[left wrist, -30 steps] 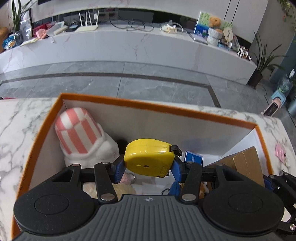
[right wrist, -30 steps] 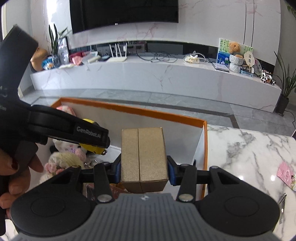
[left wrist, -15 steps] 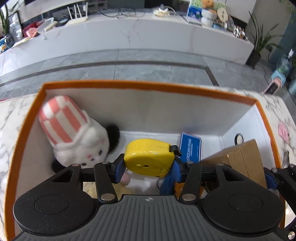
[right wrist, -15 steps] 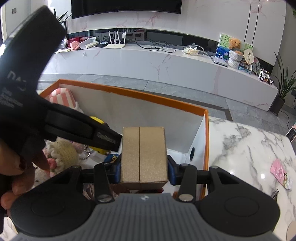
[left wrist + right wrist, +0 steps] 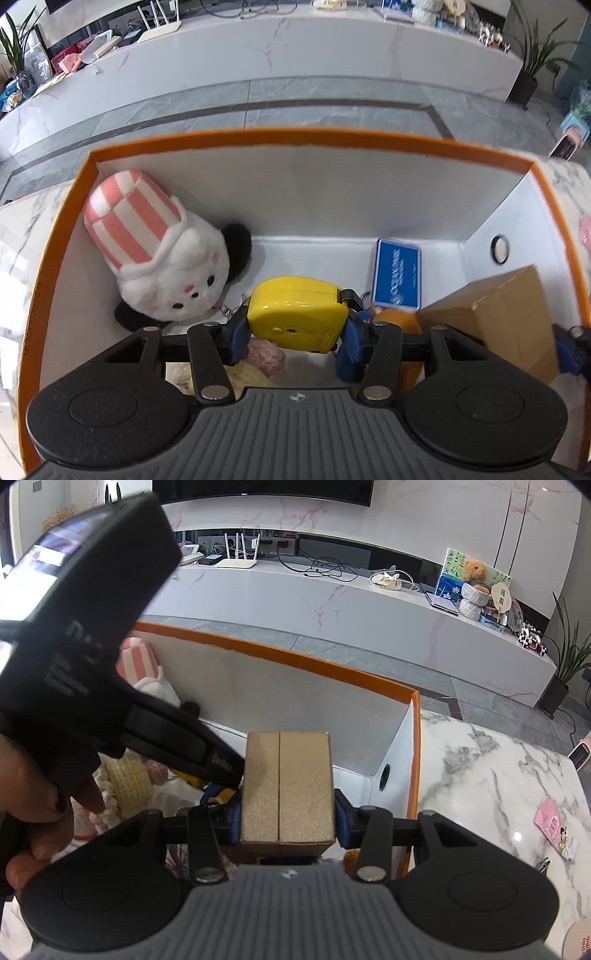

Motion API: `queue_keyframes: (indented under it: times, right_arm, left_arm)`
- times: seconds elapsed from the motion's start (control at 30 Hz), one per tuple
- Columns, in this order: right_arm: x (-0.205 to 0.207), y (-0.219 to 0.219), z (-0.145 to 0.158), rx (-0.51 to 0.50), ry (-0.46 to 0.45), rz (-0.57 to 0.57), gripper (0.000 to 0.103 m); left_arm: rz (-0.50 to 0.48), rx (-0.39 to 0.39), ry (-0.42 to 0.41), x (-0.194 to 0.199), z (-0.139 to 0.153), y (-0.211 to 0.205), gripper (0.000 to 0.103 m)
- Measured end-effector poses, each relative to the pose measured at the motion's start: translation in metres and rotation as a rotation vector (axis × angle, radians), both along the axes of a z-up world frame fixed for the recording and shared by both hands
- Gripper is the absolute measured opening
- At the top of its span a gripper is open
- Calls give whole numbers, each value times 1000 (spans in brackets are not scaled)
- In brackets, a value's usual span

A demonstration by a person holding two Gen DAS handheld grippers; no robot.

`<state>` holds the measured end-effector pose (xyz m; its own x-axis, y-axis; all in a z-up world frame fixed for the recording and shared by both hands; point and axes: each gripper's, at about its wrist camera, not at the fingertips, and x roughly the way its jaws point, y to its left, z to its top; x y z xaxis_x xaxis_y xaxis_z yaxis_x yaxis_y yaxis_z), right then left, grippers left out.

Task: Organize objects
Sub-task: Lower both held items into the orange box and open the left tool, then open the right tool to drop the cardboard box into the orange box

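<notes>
The left gripper [image 5: 297,332] had its blue jaws clamped on a yellow plastic tape measure [image 5: 297,315], held inside the orange-rimmed white storage box [image 5: 295,138] above the items on its floor. The right gripper [image 5: 288,821] had its jaws pressed on a tan cardboard carton [image 5: 288,788], poised inside the box near its right wall.

Judging from this, the step in hand was setting both items down in the box. To do it well, the tape measure probably needed lowering into the bare white patch of floor between the white plush toy with a pink-striped hat [image 5: 159,258] and the blue rectangular card case [image 5: 397,275], then releasing only once it rested on something, so that it would not drop onto the pink and cream knitted items [image 5: 264,356] below. The carton would best go down flat against the right wall, clear of the left gripper, which stood very close beside it in the right wrist view. The marble bench [image 5: 498,775] lay outside.

Readable writing was scant: the left gripper's arm carried white lettering, partly hidden. The blue case bore white print too small to read, and the box's left rim carried faint sideways print that could not be read with any certainty.
</notes>
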<state>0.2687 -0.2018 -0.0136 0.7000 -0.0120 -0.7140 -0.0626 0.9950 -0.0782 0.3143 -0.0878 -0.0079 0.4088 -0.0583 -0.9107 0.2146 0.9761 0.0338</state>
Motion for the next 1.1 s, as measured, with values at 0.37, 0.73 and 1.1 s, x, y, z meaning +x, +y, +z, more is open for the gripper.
queue_keyframes:
  times: [0.37,0.73,1.1]
  right_arm:
    - [-1,1,-2,-18,-7,-1,48]
    - [-4,4,-1,-36,-12,-6,52]
    - [-7,3,0,-36,-17,-8,54]
  left_arm:
    - [-7,23,1,-1,-2,-2,59]
    - [-12,43,-43,-6,5,-6,64]
    - [-14,41,-47,-5,7,-7,64]
